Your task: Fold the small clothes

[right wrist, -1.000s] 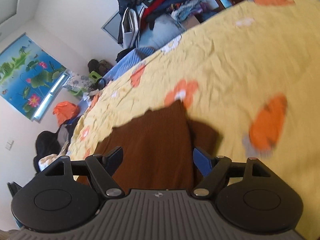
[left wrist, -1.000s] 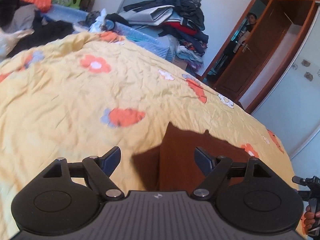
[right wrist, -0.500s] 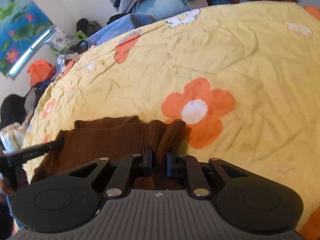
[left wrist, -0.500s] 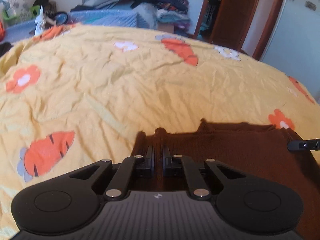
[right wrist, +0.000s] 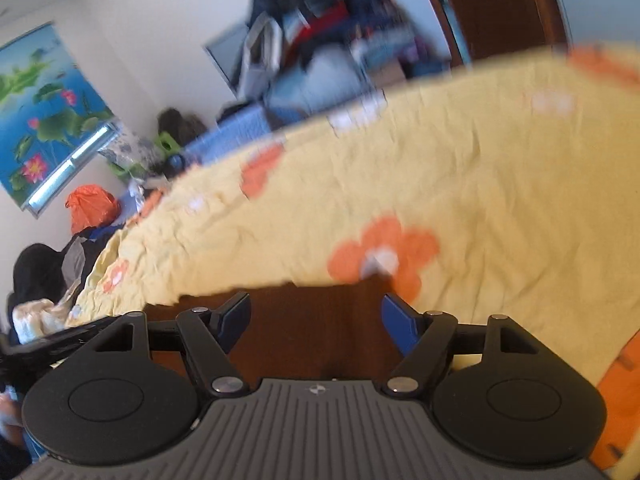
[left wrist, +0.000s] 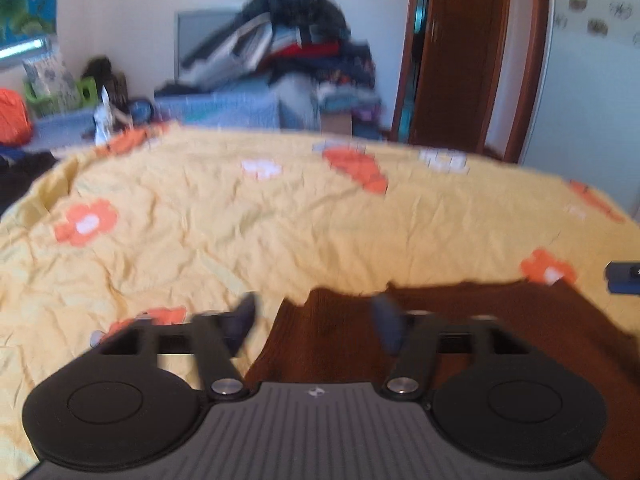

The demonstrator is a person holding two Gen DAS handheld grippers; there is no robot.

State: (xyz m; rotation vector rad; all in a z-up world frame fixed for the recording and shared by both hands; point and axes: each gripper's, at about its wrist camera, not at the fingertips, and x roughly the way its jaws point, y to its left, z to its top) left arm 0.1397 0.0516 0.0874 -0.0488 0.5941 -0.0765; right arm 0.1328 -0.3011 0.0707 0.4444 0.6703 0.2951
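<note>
A brown knitted garment (left wrist: 480, 320) lies flat on the yellow flowered bedspread (left wrist: 280, 232), its far edge straight. My left gripper (left wrist: 316, 320) hovers over the garment's left end. Its jaws are opening, the fabric lies below them and the pads do not press on it. The right gripper's tip (left wrist: 622, 276) shows at the right edge of the left wrist view. In the right wrist view the brown garment (right wrist: 312, 320) lies under my right gripper (right wrist: 318, 318). Those jaws are opening too, with the blue pads apart and nothing pinched.
A tall pile of clothes (left wrist: 288, 60) stands on a blue cover beyond the bed. A brown wooden door (left wrist: 460, 52) is at the back right. An orange bag (right wrist: 92, 208) and dark clothing (right wrist: 40, 276) lie past the bed's left end.
Half a second ago both grippers were shut on the garment's far edge. Both now stand wide apart with the fabric let go and lying flat.
</note>
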